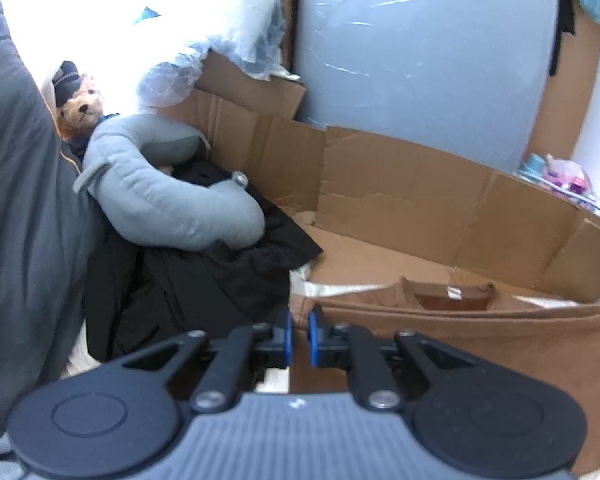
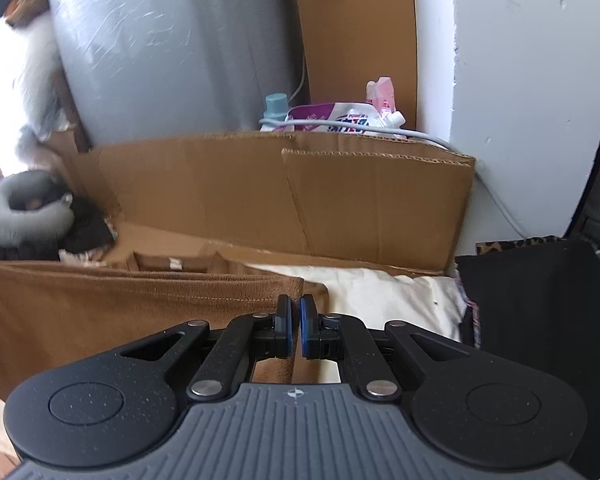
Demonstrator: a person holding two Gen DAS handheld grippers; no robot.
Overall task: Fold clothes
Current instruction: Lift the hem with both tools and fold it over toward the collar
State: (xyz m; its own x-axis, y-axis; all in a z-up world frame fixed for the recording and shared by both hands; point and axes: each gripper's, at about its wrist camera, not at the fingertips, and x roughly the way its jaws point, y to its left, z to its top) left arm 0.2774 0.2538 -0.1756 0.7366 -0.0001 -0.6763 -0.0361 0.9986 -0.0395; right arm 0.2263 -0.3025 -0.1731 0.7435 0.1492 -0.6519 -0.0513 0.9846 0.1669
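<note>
A brown T-shirt [image 1: 480, 340] is stretched out flat, its collar and white label [image 1: 455, 292] at the far side. My left gripper [image 1: 300, 338] is shut on the shirt's left edge, blue pads pinching the cloth. In the right wrist view the same brown T-shirt [image 2: 120, 308] runs leftward from my right gripper [image 2: 296, 330], which is shut on its right corner near the stitched hem. The shirt hangs taut between the two grippers over a cream sheet [image 2: 388, 300].
Cardboard panels [image 1: 400, 188] wall off the back. A grey neck pillow [image 1: 160, 196] lies on black clothes [image 1: 204, 280] at the left, with a teddy bear [image 1: 82, 110] behind. A black item [image 2: 540, 320] lies at the right, with detergent pouches [image 2: 340, 120] and a cable behind the cardboard.
</note>
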